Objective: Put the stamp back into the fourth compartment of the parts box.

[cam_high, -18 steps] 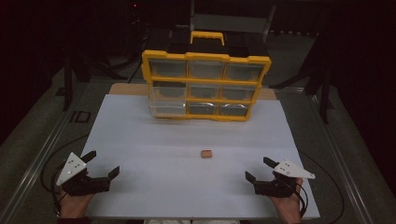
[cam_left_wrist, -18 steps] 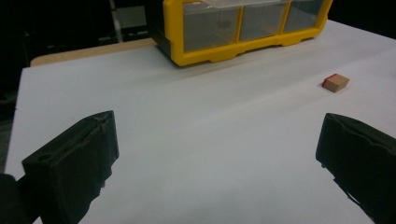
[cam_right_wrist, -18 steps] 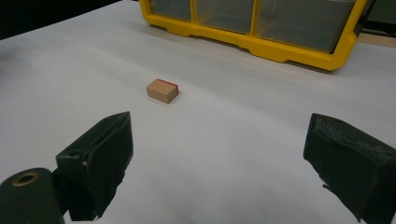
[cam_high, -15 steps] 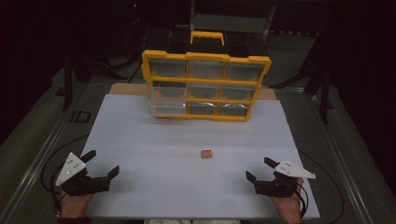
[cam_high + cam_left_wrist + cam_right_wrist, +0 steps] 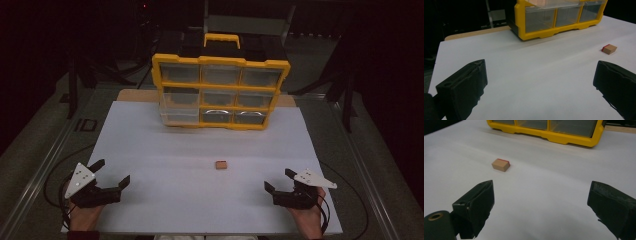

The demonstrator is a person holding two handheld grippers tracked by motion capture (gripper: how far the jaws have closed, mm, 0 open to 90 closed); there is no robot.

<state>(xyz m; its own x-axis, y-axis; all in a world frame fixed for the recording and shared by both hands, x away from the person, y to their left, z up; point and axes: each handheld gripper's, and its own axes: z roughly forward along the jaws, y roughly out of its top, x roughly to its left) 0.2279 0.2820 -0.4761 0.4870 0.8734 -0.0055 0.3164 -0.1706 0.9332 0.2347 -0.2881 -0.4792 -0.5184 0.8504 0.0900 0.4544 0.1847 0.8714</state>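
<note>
A small tan block with a red face (image 5: 220,164) lies on the white sheet (image 5: 200,150), between the two grippers and nearer the front. The left gripper view has the block (image 5: 609,48) at the right; the right gripper view has the same block (image 5: 501,164) ahead to the left. My left gripper (image 5: 111,173) rests at the front left corner, jaws wide open and empty. At the front right, my right gripper (image 5: 280,180) is also open with nothing between its jaws. A yellow organiser with clear drawers (image 5: 220,92) stands at the back; its lower left drawer (image 5: 175,116) sticks out a little.
The white sheet covers a wooden board (image 5: 135,95) on a dark table. Metal rails (image 5: 45,165) run along both sides. Cables (image 5: 350,200) trail from each gripper near the front corners. Dark stands (image 5: 345,85) rise behind the sheet.
</note>
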